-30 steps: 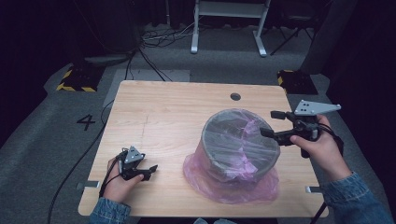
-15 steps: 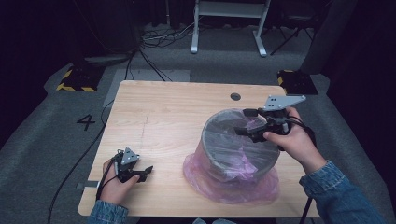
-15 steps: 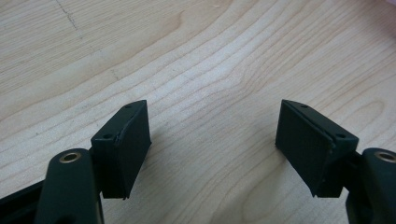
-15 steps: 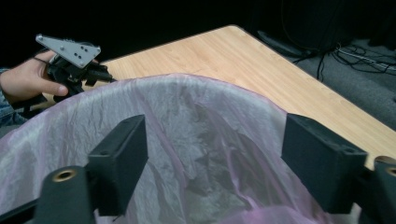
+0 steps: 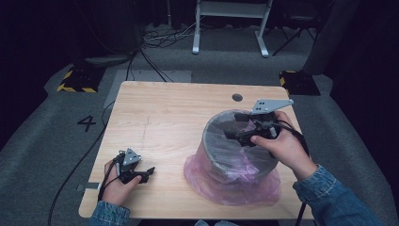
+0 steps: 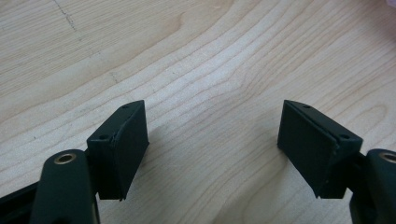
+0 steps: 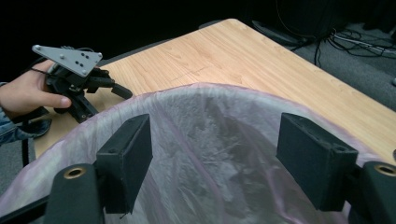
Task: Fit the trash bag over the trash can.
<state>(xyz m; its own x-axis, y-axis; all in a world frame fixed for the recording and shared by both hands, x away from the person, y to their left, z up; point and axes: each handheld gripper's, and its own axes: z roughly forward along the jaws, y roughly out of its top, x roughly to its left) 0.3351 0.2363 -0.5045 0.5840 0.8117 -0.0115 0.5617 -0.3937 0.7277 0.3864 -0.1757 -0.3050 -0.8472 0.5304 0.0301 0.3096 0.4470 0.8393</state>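
A grey round bin (image 5: 221, 155) lined with a thin pink bag (image 5: 254, 188) stands on the right half of the wooden table (image 5: 179, 108). The bag folds over the rim and pools on the table. My right gripper (image 5: 232, 126) hovers over the bin's far right rim and points left. Its jaws have just been closing a little but stand open, with nothing pinched between them. In the right gripper view the gripper (image 7: 215, 140) looks across the lined opening (image 7: 210, 116). My left gripper (image 5: 147, 174) rests at the table's front left. Its jaws have just been opening over bare wood (image 6: 215, 126).
A round cable hole (image 5: 237, 97) sits near the table's far edge. On the floor beyond are a white stand (image 5: 230, 28), loose cables and two yellow-and-black blocks (image 5: 77, 80) (image 5: 296, 82). A "4" (image 5: 87, 123) is marked on the floor at the left.
My right gripper has moved left, from beside the bin's right side to above its opening. The left hand has stayed where it was.
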